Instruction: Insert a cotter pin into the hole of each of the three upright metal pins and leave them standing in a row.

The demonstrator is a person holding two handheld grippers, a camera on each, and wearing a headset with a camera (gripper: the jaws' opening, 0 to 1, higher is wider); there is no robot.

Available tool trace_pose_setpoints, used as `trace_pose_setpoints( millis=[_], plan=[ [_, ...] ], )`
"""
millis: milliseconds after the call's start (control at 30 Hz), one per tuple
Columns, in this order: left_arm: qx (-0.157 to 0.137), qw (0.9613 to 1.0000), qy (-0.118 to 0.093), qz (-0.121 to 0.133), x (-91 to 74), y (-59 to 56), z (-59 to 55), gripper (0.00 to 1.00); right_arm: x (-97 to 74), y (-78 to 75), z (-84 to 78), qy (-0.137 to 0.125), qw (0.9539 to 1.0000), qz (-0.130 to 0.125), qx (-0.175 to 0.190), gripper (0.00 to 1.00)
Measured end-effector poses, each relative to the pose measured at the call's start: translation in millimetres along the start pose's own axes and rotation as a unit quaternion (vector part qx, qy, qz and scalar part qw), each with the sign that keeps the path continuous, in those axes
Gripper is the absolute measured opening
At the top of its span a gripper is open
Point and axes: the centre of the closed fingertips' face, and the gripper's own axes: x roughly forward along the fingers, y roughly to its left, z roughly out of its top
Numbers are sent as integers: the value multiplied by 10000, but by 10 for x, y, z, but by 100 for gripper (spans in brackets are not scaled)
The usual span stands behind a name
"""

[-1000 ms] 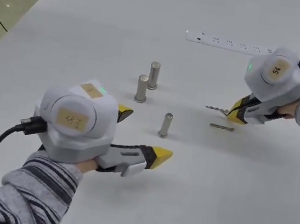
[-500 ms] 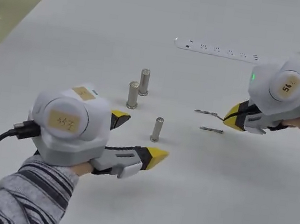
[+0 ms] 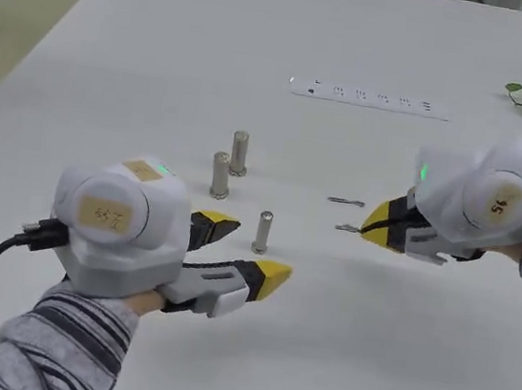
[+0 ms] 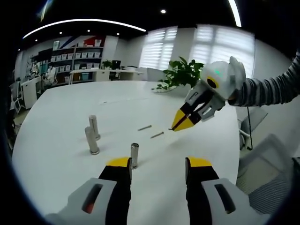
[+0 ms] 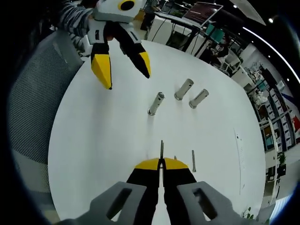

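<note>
right gripper [image 5: 161, 164] jaws pinched on what looks like a thin grey cotter pin [image 5: 161, 149] | left gripper [image 4: 159, 165] wide apart, empty | three silver upright metal pins [image 3: 220, 174] mid-frame

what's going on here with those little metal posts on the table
A person works at a white table with two tongs. The right tongs are shut on a thin cotter pin; another cotter pin lies on the table nearby. The left tongs hang open beside the nearest metal pin; two more metal pins stand behind it. None looks fitted yet.
</note>
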Motion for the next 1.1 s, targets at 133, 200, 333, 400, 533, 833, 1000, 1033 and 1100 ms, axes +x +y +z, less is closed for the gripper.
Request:
trace_pose_setpoints(
  millis=[133, 200, 333, 400, 533, 833, 1000, 1033, 1100],
  plan=[
    [-253, 9996, -57, -120, 26, -53, 23, 40, 8, 87, 84, -38, 9995, 21, -299, 0],
    [-399, 9990, -55, -176, 38, -84, 25, 39, 11, 126, 122, -62, 9992, 27, -406, 0],
    [-645, 9974, -94, -305, 60, -145, 35, 34, 12, 196, 203, -139, 9981, 32, -598, 0],
    [-778, 9963, -115, -360, 70, -171, 37, 32, 11, 240, 251, -182, 9975, 57, -684, 0],
    [-1072, 9929, -125, -491, 79, -238, 31, 28, 6, 310, 343, -258, 9959, 67, -863, 0],
    [-1685, 9828, -223, -715, 76, -333, 40, 19, -41, 417, 554, -514, 9935, 64, -1010, 0],
    [-1764, 9812, -238, -748, 80, -352, 41, 14, -55, 439, 624, -607, 9925, 52, -1059, 0],
    [-1783, 9808, -240, -752, 80, -354, 43, 13, -56, 449, 638, -623, 9922, 65, -1076, 0],
    [-1821, 9799, -256, -770, 79, -362, 50, 11, -59, 463, 657, -642, 9919, 72, -1095, 0]
  ],
)
